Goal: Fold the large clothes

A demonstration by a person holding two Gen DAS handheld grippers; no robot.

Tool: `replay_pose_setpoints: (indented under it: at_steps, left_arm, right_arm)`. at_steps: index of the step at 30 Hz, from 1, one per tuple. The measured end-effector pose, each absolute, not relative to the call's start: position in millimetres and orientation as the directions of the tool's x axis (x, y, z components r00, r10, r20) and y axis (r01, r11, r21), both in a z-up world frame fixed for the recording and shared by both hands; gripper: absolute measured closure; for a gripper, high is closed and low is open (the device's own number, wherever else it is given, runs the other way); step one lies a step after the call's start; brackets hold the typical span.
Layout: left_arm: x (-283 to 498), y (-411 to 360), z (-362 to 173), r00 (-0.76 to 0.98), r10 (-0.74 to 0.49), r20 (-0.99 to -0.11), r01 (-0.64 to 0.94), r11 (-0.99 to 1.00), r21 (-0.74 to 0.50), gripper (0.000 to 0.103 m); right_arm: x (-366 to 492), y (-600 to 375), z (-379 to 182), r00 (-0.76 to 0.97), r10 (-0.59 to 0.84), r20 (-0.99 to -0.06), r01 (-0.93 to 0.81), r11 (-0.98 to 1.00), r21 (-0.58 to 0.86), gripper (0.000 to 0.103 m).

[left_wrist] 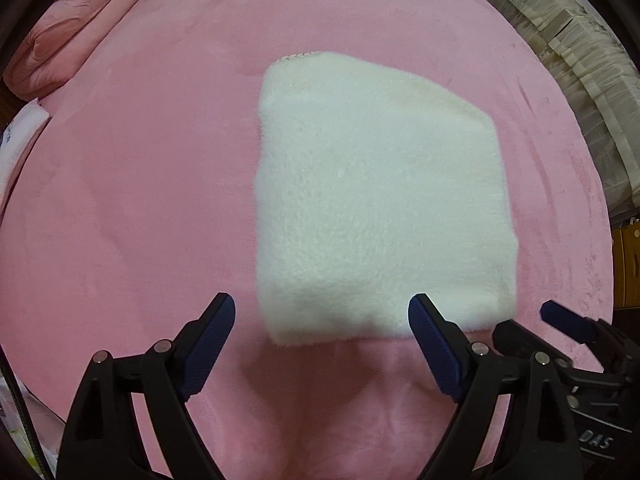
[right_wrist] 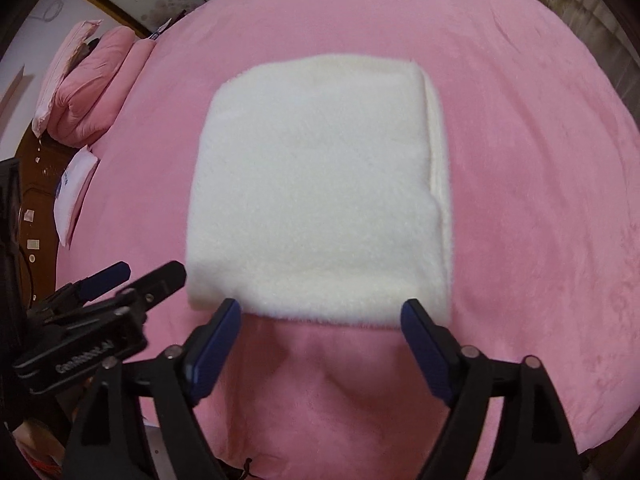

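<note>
Folded white fleece [left_wrist: 376, 200] flat mid-bed on pink cover [left_wrist: 140, 200]. Left gripper [left_wrist: 322, 316] and right gripper [right_wrist: 320, 312] at six o'clock, spread wide, empty. Pink pillows [left_wrist: 68, 40] at ten o'clock; curtain [left_wrist: 580, 64] at two.

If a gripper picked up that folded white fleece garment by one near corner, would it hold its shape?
Probably not. The white fleece garment looks soft and plush, so it would likely droop. Stacked layers show along its right edge, so a corner grab may unfold it. Its fluffy pile suggests it is light for its bulk.
</note>
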State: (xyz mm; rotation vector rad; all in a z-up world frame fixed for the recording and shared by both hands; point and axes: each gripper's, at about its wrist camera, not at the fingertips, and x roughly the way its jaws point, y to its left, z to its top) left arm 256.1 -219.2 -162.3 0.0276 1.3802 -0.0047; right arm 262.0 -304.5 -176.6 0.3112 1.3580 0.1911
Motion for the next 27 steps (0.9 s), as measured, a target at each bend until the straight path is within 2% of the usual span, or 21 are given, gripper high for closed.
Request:
replay_pose_setpoints:
  at_steps: [4, 15, 24, 27]
  left_arm:
    - [257.8, -224.4, -159.3, 0.201, 0.014, -0.98, 0.03, 0.999, 0.02, 0.015]
    - [265.7, -229.0, -163.1, 0.201, 0.021, -0.979, 0.029, 0.999, 0.028, 0.015]
    - [274.9, -225.6, -182.9, 0.194, 0.029, -0.981, 0.042, 0.998, 0.038, 0.015]
    - [282.1, -206.2, -197.8, 0.195, -0.039, -0.98, 0.046, 0.998, -0.03, 0.015]
  right_arm:
    - [272.0, -303.7, -164.1, 0.239, 0.289, -0.927, 0.028, 0.952, 0.305, 0.012]
    - [278.6, -304.3, -161.4, 0.258, 0.245, -0.934, 0.024, 0.965, 0.26, 0.012]
    - [292.3, -313.3, -182.3, 0.212, 0.266, -0.941, 0.027, 0.96, 0.277, 0.012]
    - [298.7, -334.2, -202.8, 0.197, 0.295, -0.935, 0.089, 0.944, 0.317, 0.012]
